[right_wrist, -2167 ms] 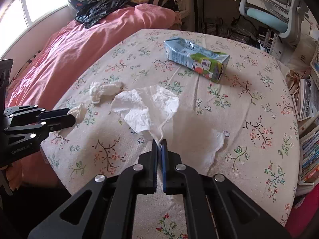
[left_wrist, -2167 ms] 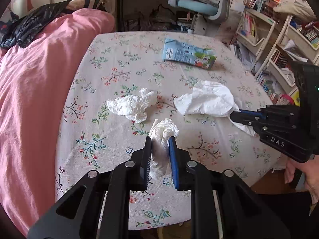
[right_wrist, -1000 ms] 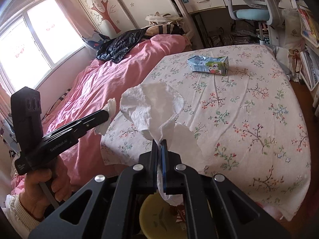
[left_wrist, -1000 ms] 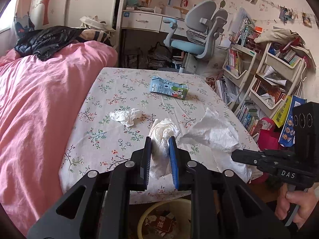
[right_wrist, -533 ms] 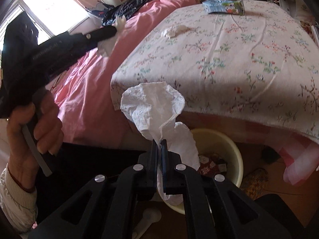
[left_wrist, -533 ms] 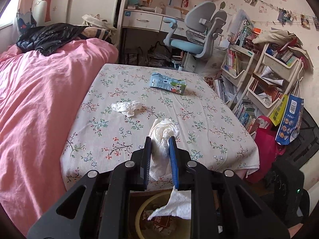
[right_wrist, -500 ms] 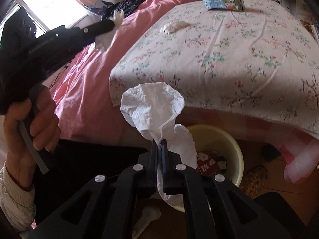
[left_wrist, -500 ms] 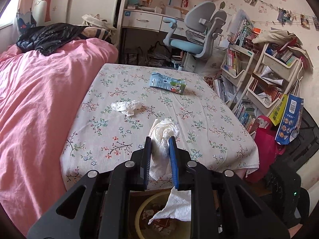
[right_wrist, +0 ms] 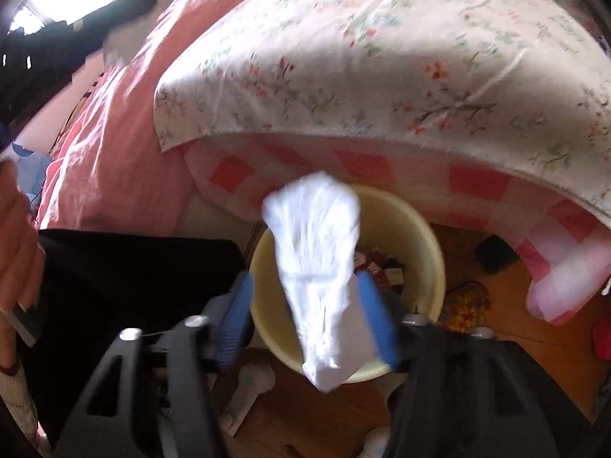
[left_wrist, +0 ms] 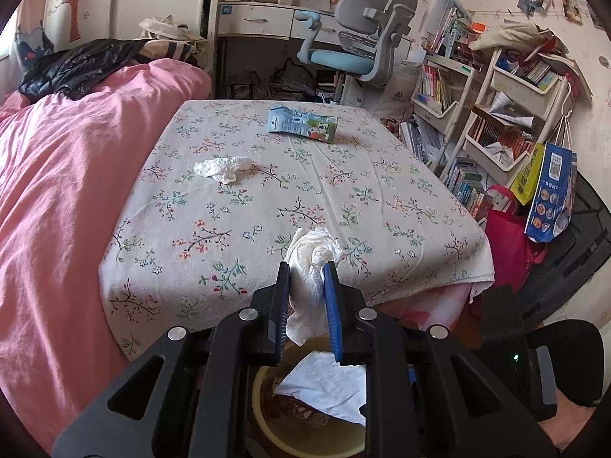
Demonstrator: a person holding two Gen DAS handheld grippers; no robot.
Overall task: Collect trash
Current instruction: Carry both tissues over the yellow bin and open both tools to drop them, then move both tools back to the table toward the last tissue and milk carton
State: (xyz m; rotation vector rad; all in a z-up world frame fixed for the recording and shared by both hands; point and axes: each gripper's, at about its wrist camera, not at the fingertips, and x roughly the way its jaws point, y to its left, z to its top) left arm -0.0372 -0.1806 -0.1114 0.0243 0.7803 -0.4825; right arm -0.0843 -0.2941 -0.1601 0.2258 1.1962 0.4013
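My left gripper is shut on a crumpled white tissue and holds it above the yellow trash bin below the table's near edge. A flat white tissue lies over the bin in that view. My right gripper is open over the bin; the large white tissue hangs loose between its spread blue fingers, blurred. Another crumpled tissue and a blue-green milk carton lie on the floral table.
A pink bed lies along the table's left side. A desk chair and bookshelves stand behind and to the right. Bags hang by the table's right edge. The hand holding the left gripper shows at left.
My right gripper has opened over the bin and let go of the large tissue, which is dropping. My left gripper still holds its tissue and has shifted slightly toward the bin.
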